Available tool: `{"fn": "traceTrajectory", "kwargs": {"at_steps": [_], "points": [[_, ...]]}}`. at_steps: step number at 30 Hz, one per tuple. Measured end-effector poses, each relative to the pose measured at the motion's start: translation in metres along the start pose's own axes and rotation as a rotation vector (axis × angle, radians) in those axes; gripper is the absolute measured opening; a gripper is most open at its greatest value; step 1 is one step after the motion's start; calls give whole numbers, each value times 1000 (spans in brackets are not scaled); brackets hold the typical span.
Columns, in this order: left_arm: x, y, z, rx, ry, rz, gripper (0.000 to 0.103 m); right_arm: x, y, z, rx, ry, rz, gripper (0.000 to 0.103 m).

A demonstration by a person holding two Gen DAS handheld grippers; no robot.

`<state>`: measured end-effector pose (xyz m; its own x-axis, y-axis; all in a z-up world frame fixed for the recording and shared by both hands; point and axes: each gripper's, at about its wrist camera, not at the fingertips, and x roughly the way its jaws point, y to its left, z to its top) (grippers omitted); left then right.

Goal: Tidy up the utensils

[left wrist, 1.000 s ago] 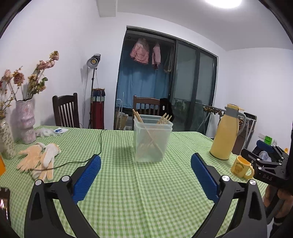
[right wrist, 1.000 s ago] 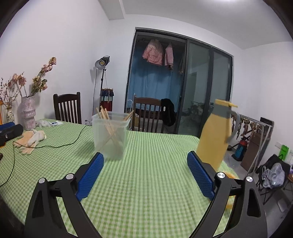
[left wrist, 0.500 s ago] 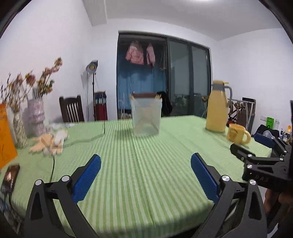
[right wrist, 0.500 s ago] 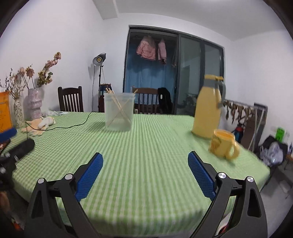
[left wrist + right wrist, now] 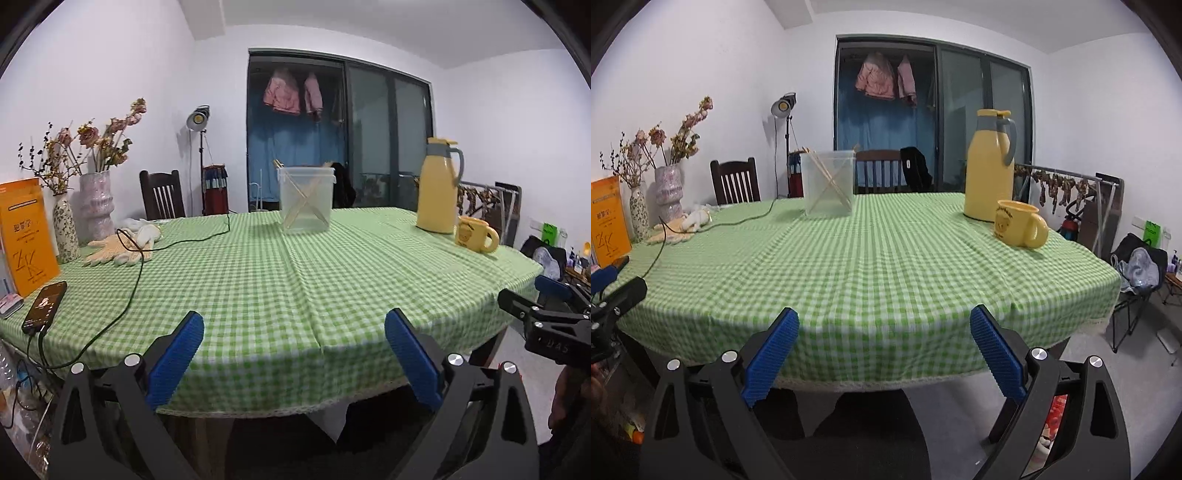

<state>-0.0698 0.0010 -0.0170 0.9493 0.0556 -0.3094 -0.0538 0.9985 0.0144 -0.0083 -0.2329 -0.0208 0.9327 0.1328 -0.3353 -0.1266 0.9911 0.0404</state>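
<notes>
Wooden chopsticks point(image 5: 303, 201) crossed in clear container point(image 5: 305, 206).

Green-white gingham tablecloth point(image 5: 295, 280), yellow jug point(image 5: 988, 177), seemingly wooden-tan chopsticks point(image 5: 304, 201)

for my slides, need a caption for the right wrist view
Open right gripper hovers off the edge of a green checked table; chopsticks rest in a clear container.

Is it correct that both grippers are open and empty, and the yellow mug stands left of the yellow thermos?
Not quite. The right wrist view shows the yellow mug standing right of the yellow thermos, not left. The left gripper and right gripper are indeed open and empty.
</notes>
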Motion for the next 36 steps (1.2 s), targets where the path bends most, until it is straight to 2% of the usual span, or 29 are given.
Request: {"fn": "traceTrajectory", "kwargs": {"at_steps": [3,12,36], "points": [[0,5,4,-11,-10,4,95,-6,5,0,-13,-23,14,90],[2,7,15,-9,-15,7,95,-3,8,-2,-17,7,54,92],[-3,5,20,7,-39,4,95,-7,18,-2,-54,0,61,92]]}}
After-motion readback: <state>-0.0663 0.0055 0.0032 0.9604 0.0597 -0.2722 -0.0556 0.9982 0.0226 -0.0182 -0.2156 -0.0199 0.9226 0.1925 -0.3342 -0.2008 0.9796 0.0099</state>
